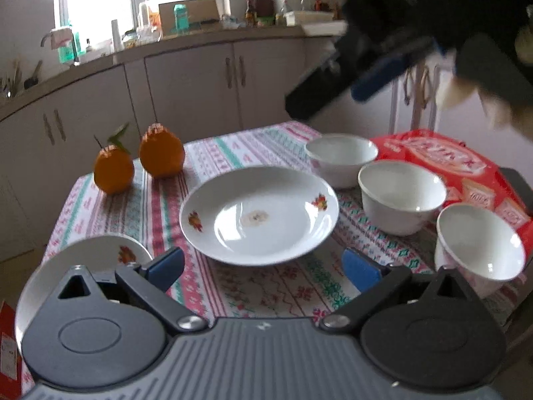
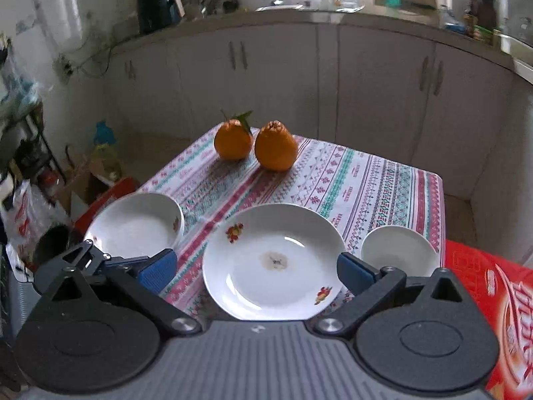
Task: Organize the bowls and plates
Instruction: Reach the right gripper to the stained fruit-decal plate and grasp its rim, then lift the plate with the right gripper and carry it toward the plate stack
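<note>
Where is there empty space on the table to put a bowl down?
The widest bare cloth lies behind the big plate, right of the two oranges. A narrower strip runs between the big plate and the smaller plate. The side by the red package is crowded with three bowls.

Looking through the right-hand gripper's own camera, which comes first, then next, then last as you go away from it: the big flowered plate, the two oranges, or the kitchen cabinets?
From the right gripper:
1. Big flowered plate, right between the open fingers.
2. Oranges, at the table's far end.
3. Kitchen cabinets, beyond the table against the wall.
</note>
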Motion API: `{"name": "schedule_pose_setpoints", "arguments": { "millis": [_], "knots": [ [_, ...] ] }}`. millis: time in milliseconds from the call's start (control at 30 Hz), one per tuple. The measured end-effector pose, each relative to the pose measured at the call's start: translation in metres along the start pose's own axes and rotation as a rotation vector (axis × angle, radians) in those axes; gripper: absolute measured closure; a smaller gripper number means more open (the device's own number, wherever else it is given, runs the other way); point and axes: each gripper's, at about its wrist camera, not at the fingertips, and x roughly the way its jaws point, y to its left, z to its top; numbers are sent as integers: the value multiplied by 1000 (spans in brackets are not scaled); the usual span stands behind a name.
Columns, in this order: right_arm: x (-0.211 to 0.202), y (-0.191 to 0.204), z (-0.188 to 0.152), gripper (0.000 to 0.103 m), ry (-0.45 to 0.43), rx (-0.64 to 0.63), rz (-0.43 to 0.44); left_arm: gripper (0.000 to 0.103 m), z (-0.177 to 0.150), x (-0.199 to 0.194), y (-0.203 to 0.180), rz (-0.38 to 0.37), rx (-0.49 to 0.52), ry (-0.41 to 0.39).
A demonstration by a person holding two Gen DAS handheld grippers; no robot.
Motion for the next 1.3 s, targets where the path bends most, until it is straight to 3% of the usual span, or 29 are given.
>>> {"name": "schedule_pose_setpoints", "arguments": {
  "millis": [133,333,533,800,1133,1300],
  "knots": [
    [17,-5,14,0,52,-22,15,2,-9,17,-7,28,11,40],
    [64,-36,41,0,130,77,64,2,-13,36,-8,31,5,74],
    [116,-66,56,0,233,159,189,2,-14,55,-9,20,11,104],
    [165,-83,64,0,330,109,170,2,-15,71,-2,-2,-28,137],
    [201,-93,54,18,422,73,221,2,-11,79,1,-16,-36,135],
    [207,-98,53,20,434,91,269,3,-9,81,3,-5,-33,121]
  ]
}}
